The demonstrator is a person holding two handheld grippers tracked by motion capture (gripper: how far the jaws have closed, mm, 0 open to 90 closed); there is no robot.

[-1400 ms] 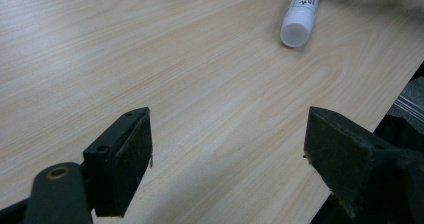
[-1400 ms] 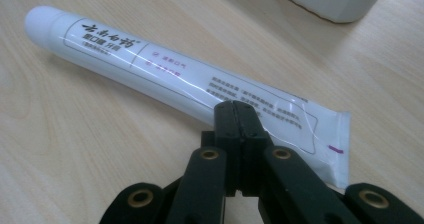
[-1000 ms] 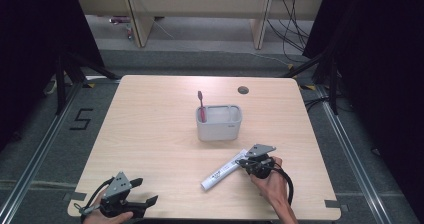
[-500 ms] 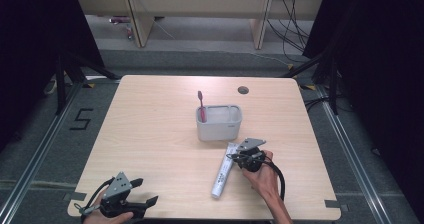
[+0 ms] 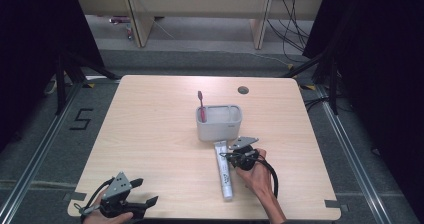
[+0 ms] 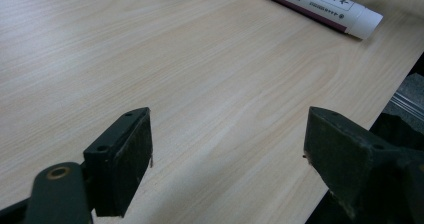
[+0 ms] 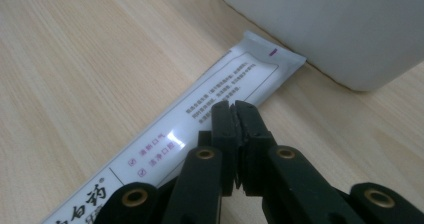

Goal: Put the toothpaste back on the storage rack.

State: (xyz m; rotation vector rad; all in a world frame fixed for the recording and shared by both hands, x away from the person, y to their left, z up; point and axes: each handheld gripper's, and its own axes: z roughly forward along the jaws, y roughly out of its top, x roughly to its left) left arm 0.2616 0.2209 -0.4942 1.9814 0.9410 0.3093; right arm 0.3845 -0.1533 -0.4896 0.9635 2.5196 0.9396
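Table (image 5: 150,134): light wood top, seen from the high view, with a small dark round hole (image 5: 243,90) near its far edge, at about 1 o'clock from the middle.

Toothpaste tube (image 5: 223,169): white, with purple print. It lies flat on the table at about 5 o'clock from the middle. Its flat crimped end points to 12 o'clock and lies just beside the front wall of the holder; its cap end points to 6 o'clock.

Holder (image 5: 219,128): a pale grey box with open top, near the middle of the table. A red toothbrush (image 5: 201,106) stands upright in its left part.

Right gripper (image 5: 239,153): held in the person's right hand (image 5: 257,176), at 3 o'clock from the upper part of the tube. In the right gripper view the two black jaws are together, with almost no gap, and they rest over the tube's printed face (image 7: 200,119). I cannot tell if the tips touch the tube; nothing is clamped between them.

Left gripper (image 5: 145,204): at the near left corner of the table, about 7 o'clock, well apart from the tube. In the left gripper view its jaws stand wide apart over bare wood, with nothing between them.
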